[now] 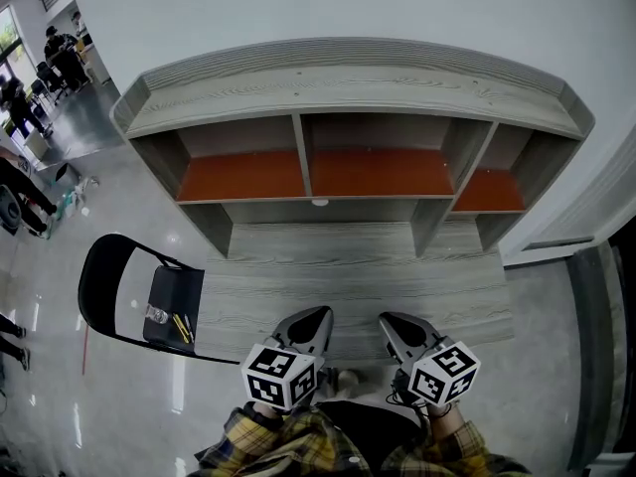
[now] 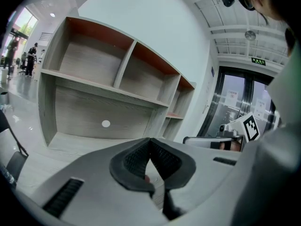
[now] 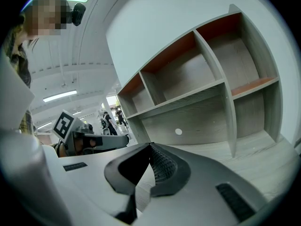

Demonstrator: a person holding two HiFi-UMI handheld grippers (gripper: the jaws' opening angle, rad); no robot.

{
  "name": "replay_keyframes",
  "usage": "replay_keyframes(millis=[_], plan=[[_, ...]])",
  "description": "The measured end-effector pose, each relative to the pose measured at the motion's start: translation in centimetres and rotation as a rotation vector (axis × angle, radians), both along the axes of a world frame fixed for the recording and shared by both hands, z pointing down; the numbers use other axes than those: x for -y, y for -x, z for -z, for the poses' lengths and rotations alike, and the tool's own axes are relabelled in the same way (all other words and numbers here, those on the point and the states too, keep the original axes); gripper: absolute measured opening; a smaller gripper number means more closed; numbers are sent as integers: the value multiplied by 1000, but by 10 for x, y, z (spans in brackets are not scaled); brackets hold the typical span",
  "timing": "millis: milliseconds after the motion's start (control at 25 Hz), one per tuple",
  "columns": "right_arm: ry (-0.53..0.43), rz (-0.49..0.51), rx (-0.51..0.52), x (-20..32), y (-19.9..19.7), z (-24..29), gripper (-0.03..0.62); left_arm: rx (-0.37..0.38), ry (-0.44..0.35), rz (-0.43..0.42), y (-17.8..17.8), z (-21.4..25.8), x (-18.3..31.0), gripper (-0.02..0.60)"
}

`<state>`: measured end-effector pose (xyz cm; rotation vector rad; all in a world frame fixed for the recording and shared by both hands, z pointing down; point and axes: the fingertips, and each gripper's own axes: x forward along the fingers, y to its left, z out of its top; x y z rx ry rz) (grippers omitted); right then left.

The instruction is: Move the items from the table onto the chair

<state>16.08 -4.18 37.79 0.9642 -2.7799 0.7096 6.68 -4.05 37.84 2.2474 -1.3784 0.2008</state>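
Note:
A black folding chair [image 1: 97,278] stands left of the grey wooden table [image 1: 348,266]. On its seat lie a small clear item [image 1: 156,314] and a thin yellow item [image 1: 182,325]. I see no loose items on the tabletop. My left gripper [image 1: 318,313] hovers over the table's front edge, shut and with nothing in it. Just to its right my right gripper [image 1: 388,319] is also shut and holds nothing. In the left gripper view the jaws [image 2: 150,142] meet at the tips and face the shelves. The right gripper view shows the same for the right gripper [image 3: 150,147].
A hutch with orange-backed shelf compartments [image 1: 318,172] rises at the back of the table. A white wall and a door frame [image 1: 596,227] stand to the right. Several people [image 1: 30,97] are far off on the glossy floor at the left.

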Motion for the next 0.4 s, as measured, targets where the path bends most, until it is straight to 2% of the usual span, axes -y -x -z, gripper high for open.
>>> replay_keyframes(millis=[400], plan=[[19, 19, -19, -1, 13, -8, 17, -4, 21, -16, 6, -7, 2, 3]])
